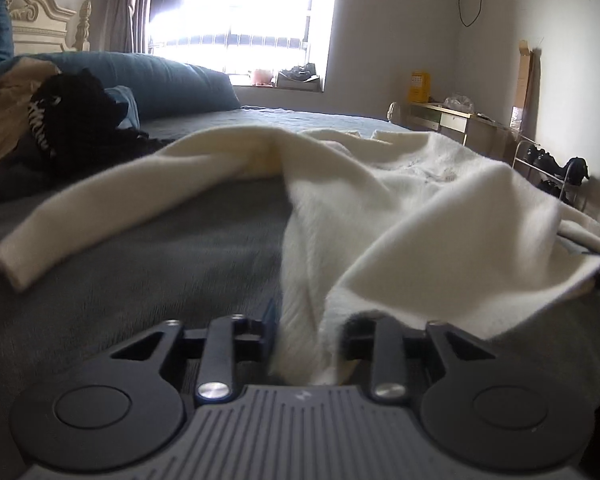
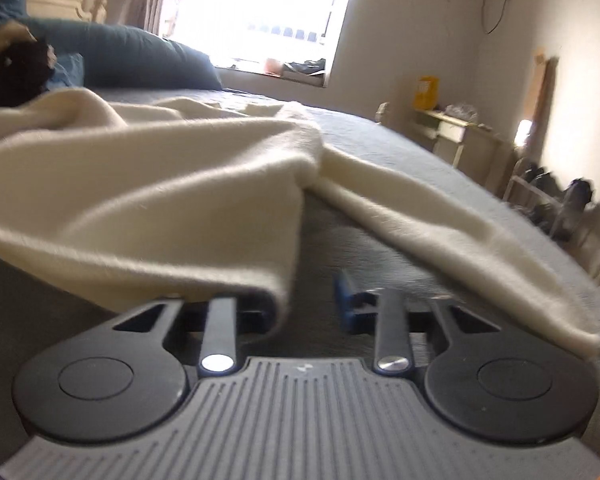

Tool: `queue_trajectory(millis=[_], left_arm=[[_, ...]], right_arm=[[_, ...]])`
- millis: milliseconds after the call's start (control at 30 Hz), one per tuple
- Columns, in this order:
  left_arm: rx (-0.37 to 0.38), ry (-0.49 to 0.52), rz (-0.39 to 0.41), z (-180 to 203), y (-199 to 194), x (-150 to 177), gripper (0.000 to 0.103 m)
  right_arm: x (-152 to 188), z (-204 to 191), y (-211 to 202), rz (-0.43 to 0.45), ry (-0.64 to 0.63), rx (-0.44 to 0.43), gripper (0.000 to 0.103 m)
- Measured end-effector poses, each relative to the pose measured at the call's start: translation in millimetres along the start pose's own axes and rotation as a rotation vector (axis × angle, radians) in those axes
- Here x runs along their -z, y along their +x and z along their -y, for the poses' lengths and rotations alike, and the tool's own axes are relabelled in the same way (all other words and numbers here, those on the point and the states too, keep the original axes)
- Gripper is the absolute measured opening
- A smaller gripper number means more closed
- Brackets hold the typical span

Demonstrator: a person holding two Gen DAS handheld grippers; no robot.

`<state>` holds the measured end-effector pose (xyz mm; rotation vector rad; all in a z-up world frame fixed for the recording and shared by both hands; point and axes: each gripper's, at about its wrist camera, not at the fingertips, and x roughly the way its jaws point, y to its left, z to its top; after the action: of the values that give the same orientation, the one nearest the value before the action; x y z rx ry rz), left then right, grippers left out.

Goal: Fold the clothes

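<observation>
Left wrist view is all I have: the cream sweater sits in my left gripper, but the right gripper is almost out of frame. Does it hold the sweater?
Observer: No. The right gripper is open, and the sweater only drapes its hem over one side of it.
Operator: Is anything inside the gap?
Observer: Only the grey bedsheet shows there. No cloth is in the gap.
Operator: Where does the sleeve on that side lie?
Observer: The sleeve lies stretched out on the bed and passes the right side of the gripper. Its cuff is nearest the camera.
</observation>
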<state>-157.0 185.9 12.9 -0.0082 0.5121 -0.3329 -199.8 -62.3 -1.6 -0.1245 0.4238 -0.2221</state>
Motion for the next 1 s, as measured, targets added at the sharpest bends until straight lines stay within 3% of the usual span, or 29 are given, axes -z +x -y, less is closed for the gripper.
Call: queue_trajectory(millis=[100, 200, 233, 333, 400, 467, 567, 667, 733, 833, 900, 1000], left_arm=[[0.001, -0.009, -0.019, -4, 2, 12, 0.051], [0.005, 0.02, -0.03, 0, 0, 15, 0.051], [0.006, 0.031, -0.034, 1, 0, 16, 0.046], [0.023, 0.023, -0.043, 3, 3, 11, 0.012], [0.011, 0.033, -0.058, 5, 7, 1, 0.01], [0.033, 0.042, -0.07, 3, 10, -18, 0.008], [0.087, -0.008, -0.017, -18, 6, -85, 0.008], [0.11, -0.04, 0.125, -34, -25, -161, 0.008], [0.132, -0.029, 0.195, -35, -51, -189, 0.008], [0.169, -0.021, 0.176, -30, -68, -181, 0.008], [0.182, -0.011, 0.105, -25, -69, -153, 0.008], [0.18, -0.008, -0.034, -16, -62, -99, 0.008]], right_arm=[[-2, -6, -7, 0.017, -0.008, -0.021, 0.01], [-6, 3, -18, 0.031, 0.062, -0.052, 0.004], [-9, 9, -20, 0.034, 0.108, -0.072, 0.003], [-30, 32, -14, 0.047, 0.263, -0.143, 0.002], [-44, 46, -10, 0.054, 0.34, -0.195, 0.002], [-60, 60, -3, 0.053, 0.397, -0.246, 0.002], [-105, 77, 20, 0.052, 0.392, -0.316, 0.002], [-142, 91, 15, 0.104, 0.377, -0.352, 0.001], [-160, 99, -2, 0.156, 0.376, -0.363, 0.001], [-186, 111, -28, 0.235, 0.375, -0.38, 0.001], [-204, 119, -45, 0.287, 0.374, -0.391, 0.001], [-153, 128, -52, 0.162, 0.398, -0.381, 0.001]])
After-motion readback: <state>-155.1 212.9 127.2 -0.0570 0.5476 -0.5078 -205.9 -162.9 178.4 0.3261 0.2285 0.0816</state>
